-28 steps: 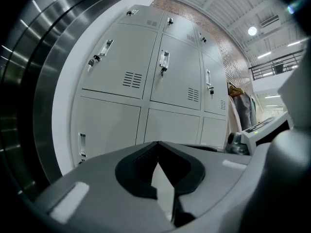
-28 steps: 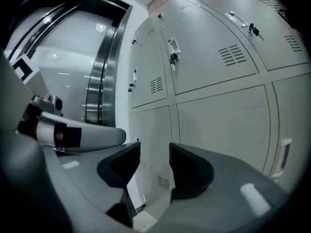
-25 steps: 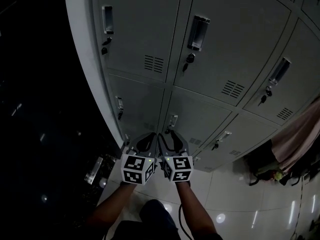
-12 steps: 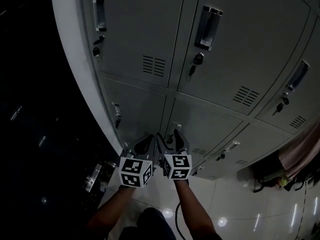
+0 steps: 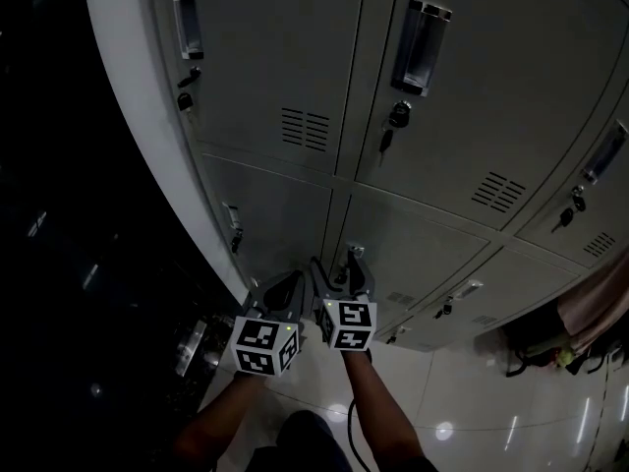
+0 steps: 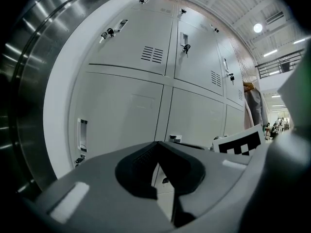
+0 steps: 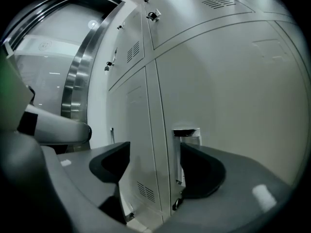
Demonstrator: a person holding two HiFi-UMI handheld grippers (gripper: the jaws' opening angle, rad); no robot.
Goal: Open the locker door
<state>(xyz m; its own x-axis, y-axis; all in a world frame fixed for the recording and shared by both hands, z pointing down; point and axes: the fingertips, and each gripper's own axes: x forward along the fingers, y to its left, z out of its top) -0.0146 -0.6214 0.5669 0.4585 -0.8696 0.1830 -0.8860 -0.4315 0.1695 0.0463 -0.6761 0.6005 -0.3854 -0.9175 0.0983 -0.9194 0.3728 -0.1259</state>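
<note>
The locker door (image 5: 428, 249) for this task appears to be the one in the lower row of the locker bank, middle column, straight in front of the two grippers. Its recessed handle (image 5: 354, 255) sits at the left edge of the door, close to the vertical seam, and its long axis runs up and down along that edge.

The right gripper (image 5: 347, 269) is the nearer one. In the right gripper view its jaws stand wide apart with nothing held. The handle (image 7: 188, 136) lies ahead of them, toward the inner side of the right jaw and not centred, while the seam between the two doors falls in the middle of the gap. I cannot tell if a jaw already touches the handle.

The left gripper (image 5: 291, 281) hangs just beside the right one, in front of the neighbouring door. Its jaws (image 6: 158, 152) are closed tip to tip and empty.

In my judgement the reach to the handle is nearly done. The next move asks the right gripper to shift a little rightward, so the jaws can catch the handle lip.
</note>
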